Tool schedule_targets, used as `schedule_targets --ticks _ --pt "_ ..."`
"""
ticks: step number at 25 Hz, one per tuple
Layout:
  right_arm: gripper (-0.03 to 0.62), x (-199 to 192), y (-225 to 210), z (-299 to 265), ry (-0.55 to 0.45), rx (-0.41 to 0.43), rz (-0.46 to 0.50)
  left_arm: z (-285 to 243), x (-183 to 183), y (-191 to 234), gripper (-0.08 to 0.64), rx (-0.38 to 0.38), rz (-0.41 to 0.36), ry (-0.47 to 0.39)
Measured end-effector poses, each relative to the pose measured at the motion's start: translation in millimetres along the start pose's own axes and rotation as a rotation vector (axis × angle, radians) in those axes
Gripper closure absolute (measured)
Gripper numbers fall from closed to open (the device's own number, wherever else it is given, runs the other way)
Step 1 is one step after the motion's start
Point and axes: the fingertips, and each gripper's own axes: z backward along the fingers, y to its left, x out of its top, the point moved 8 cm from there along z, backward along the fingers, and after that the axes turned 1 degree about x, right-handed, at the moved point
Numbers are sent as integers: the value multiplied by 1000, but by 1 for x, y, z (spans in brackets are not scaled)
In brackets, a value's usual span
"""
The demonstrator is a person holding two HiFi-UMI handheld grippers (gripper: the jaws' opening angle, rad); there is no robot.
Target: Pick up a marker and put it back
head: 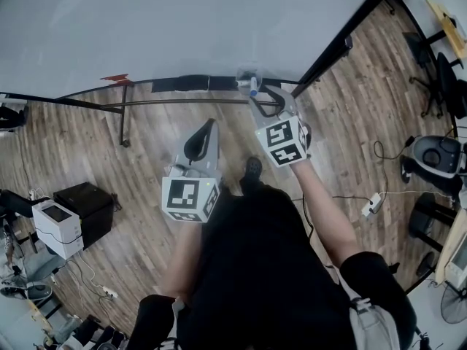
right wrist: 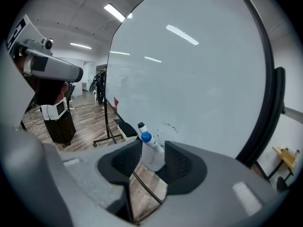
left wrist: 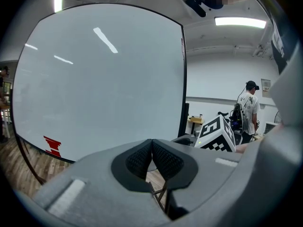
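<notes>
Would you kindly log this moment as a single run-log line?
right gripper: open, blue-capped marker between jaws, not gripped | left gripper: shut, empty | scene: facing whiteboard

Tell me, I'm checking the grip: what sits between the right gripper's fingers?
The blue-capped marker stands between the right gripper's open fingers, as the right gripper view shows.

a large whiteboard point(left wrist: 99, 79) in a black frame stands straight ahead of the jaws in both gripper views and fills most of each view. a small red mark point(left wrist: 52, 146) sits low on it, to the left of the jaws. the floor point(head: 95, 152) is of brown wood planks. in the right gripper view, far to the left of the jaws, a black cabinet point(right wrist: 60, 126) bears a white device point(right wrist: 56, 109). in the left gripper view a white wall point(left wrist: 213, 79) lies to the right of the jaws, and a long ceiling lamp point(left wrist: 239, 21) is lit above.
</notes>
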Motion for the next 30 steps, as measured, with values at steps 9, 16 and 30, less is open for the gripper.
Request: schedule_targets --ticks 9,16,30 --pt "459 6 5 -11 6 -40 77 9 -1 6 549 30 4 3" --pt "507 8 4 -13 3 -73 88 13 2 12 549 44 10 -3" --pt "512 6 -5 -9 -18 -116 74 8 2 10 549 30 8 -10"
